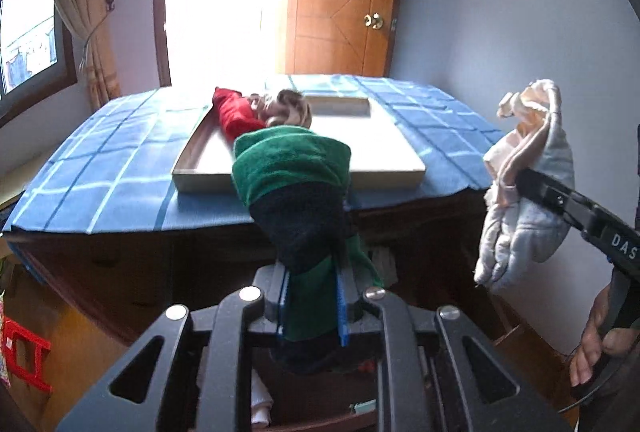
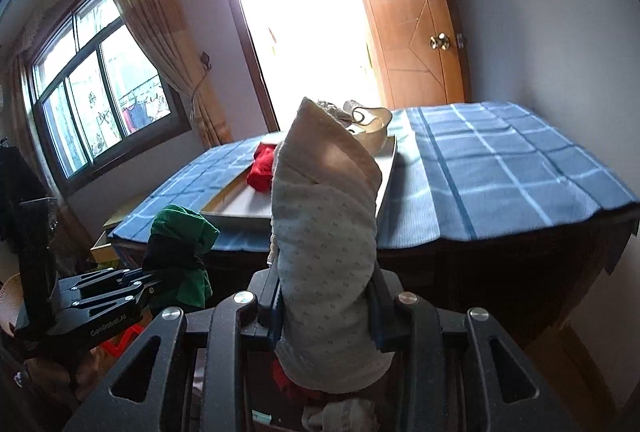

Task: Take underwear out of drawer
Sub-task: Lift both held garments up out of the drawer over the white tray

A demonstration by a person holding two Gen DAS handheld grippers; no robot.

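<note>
My left gripper is shut on a rolled green and dark navy underwear, which sticks up in front of the camera. From the right wrist view the same gripper and green roll hang at lower left, below the dresser edge. My right gripper is shut on a pale grey dotted underwear with a peach lining. In the left wrist view that pale bundle droops from the right gripper's finger. Red and white garments lie below, partly hidden.
A shallow white tray rests on the blue checked cloth atop the dark dresser, holding a red garment and a patterned one. A hand grips the right tool. A red stool stands at lower left.
</note>
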